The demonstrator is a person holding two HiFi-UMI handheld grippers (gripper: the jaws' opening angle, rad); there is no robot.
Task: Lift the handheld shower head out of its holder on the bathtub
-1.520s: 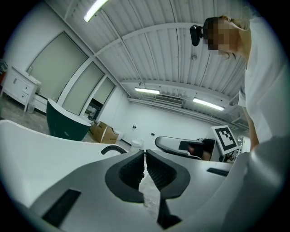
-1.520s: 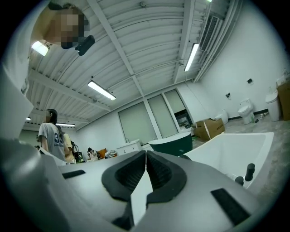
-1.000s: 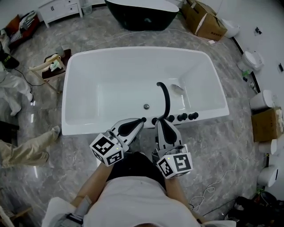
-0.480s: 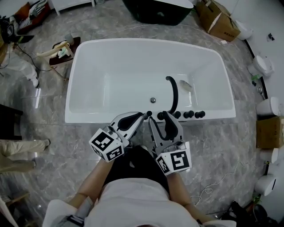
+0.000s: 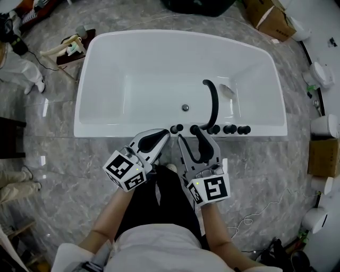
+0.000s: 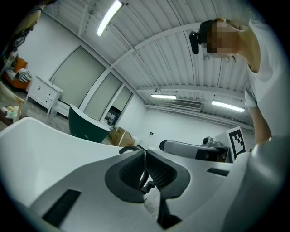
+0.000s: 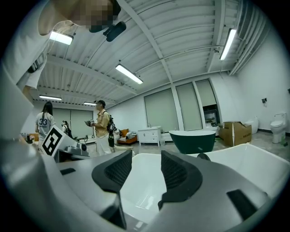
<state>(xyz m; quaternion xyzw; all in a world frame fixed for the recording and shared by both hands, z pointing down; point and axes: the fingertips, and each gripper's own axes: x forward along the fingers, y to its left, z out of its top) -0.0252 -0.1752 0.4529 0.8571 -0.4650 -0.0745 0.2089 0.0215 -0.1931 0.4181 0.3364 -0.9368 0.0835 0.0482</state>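
The white bathtub lies ahead of me. A row of round black fittings and a curved black spout stand on its near rim. Which fitting is the shower head I cannot tell from above. The leftmost black cap sits between the two grippers' tips. My right gripper is open at the rim; its jaws have just been opening, with only the tub between them. My left gripper is shut on nothing, pads together, just short of the rim.
A dark green tub and cardboard boxes stand beyond the white one. Toilets line the right wall. A small table and a person are at the left. More people stand across the room.
The right gripper's jaws were together a second ago and now stand apart. Both grippers have moved closer to the tub's near rim and its black fittings.
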